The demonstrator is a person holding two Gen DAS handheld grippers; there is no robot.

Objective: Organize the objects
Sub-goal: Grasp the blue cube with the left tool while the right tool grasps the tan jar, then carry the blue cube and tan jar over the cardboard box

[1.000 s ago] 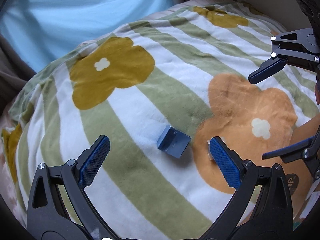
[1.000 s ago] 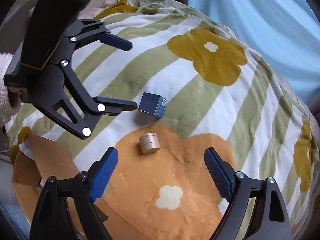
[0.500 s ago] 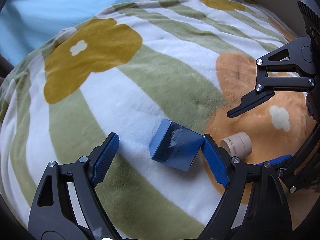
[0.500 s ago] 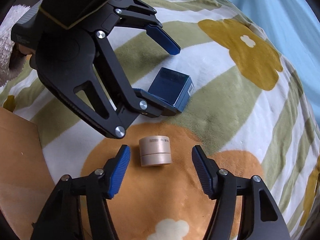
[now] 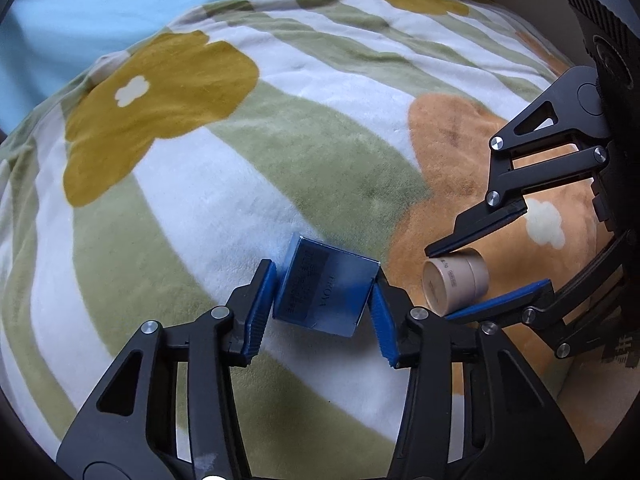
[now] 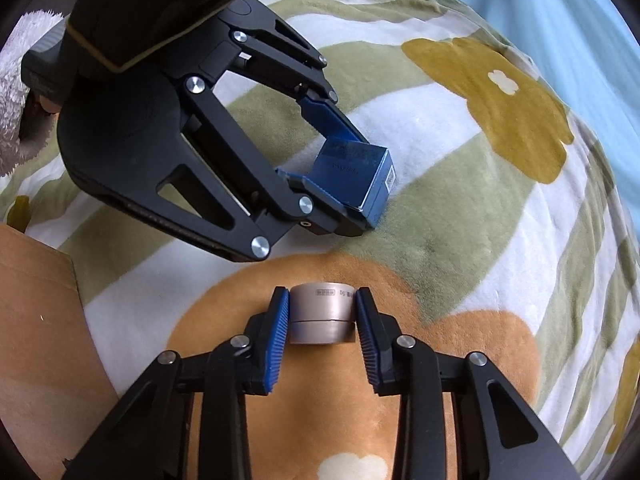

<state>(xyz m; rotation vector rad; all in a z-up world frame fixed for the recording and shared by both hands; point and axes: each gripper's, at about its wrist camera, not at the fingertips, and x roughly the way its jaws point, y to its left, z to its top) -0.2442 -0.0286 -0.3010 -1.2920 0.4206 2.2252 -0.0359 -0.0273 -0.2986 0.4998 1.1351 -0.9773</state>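
A small dark blue box (image 5: 324,296) lies tilted on the flowered blanket (image 5: 304,128). My left gripper (image 5: 322,276) is closing, and its blue pads press on the box's two sides. From the right wrist view the same box (image 6: 360,176) sits between the left gripper's (image 6: 356,178) pads. A short beige round jar (image 6: 322,316) stands on an orange flower patch. My right gripper (image 6: 322,296) is closing and its pads press on the jar's sides. In the left wrist view the jar (image 5: 460,284) shows between the right gripper's (image 5: 440,284) two fingers.
A brown cardboard flap (image 6: 36,320) lies at the blanket's left edge in the right wrist view, with a white fluffy thing (image 6: 16,92) above it. Light blue fabric (image 5: 80,20) borders the blanket's far side. The two grippers work close side by side.
Both grippers came down onto the blanket and their jaws went from wide open to closed, the left onto the blue box, the right onto the beige jar.
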